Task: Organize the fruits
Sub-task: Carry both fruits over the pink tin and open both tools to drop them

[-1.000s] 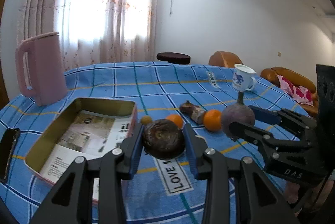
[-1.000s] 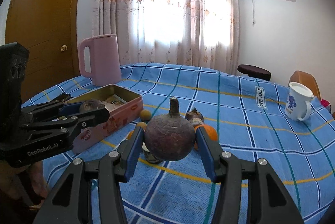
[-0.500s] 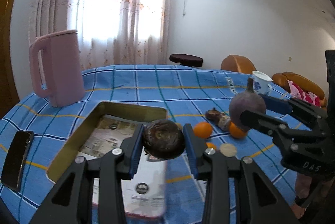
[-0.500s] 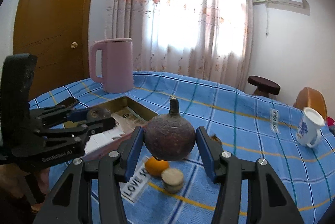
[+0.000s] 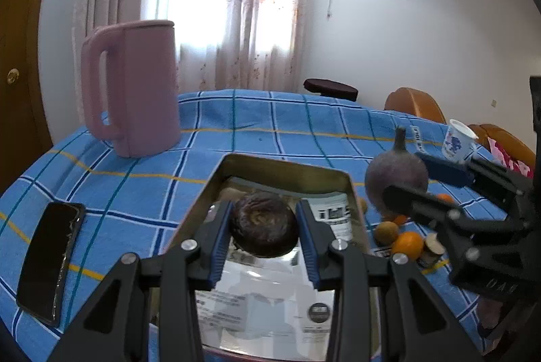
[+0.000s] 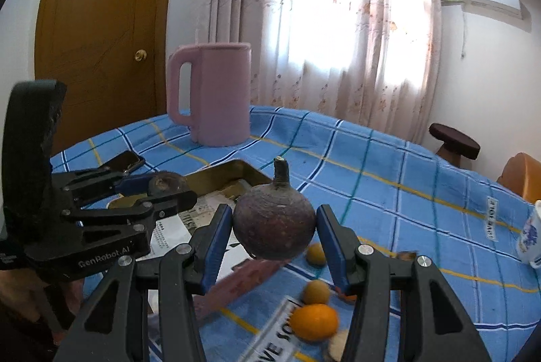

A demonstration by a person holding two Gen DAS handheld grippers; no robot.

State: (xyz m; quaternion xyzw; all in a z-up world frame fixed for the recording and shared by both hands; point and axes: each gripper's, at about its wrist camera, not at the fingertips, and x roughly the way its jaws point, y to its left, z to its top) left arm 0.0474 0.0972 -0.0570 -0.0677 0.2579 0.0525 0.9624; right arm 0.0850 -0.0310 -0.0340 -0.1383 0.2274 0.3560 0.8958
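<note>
My left gripper [image 5: 263, 228] is shut on a dark brown round fruit [image 5: 263, 228] and holds it over the open gold tin box [image 5: 280, 165], which is lined with printed paper. My right gripper [image 6: 274, 228] is shut on a purple round fruit with a stem [image 6: 274, 223], held above the table beside the box's right edge; it shows in the left wrist view too [image 5: 395, 177]. Small oranges [image 6: 314, 321] and small yellow-brown fruits [image 6: 316, 292] lie on the blue checked cloth to the right of the box [image 6: 236, 167].
A pink jug [image 5: 135, 88] stands behind the box at the left. A black phone [image 5: 50, 264] lies left of the box. A white and blue mug [image 5: 458, 140] stands at the far right. A brown stool and orange chairs stand beyond the table.
Both grippers have moved left with their fruits. The left one has gone from beside the box to over its inside. The right one has come up next to the box.
</note>
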